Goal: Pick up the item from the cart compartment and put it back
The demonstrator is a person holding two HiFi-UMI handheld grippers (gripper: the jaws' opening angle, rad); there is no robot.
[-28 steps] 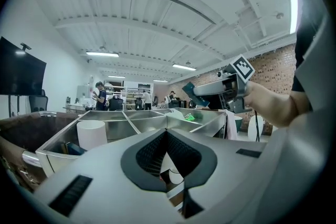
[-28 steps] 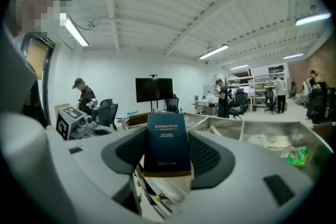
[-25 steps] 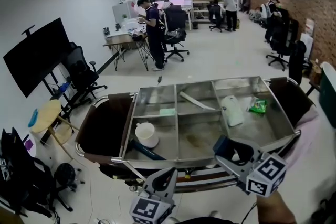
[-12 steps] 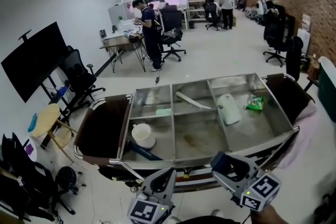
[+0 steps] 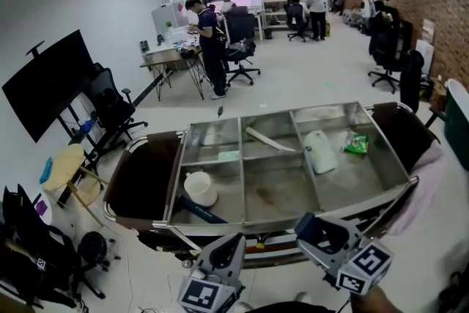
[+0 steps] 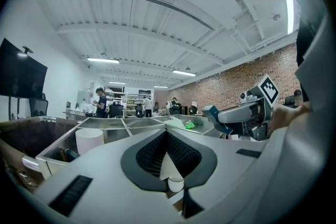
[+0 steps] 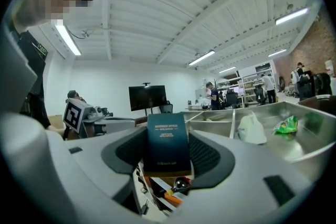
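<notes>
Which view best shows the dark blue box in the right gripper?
Right gripper view: the dark blue box stands clamped between the right gripper's jaws, printed face showing. Head view shows only its edge; left gripper view, one end.

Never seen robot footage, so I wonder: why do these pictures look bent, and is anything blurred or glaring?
Head view: wide lens bows the cart rim; even light. Left gripper view: black round border, ceiling light glares at right. Right gripper view: same border; lettering on the blue book is soft.
</notes>
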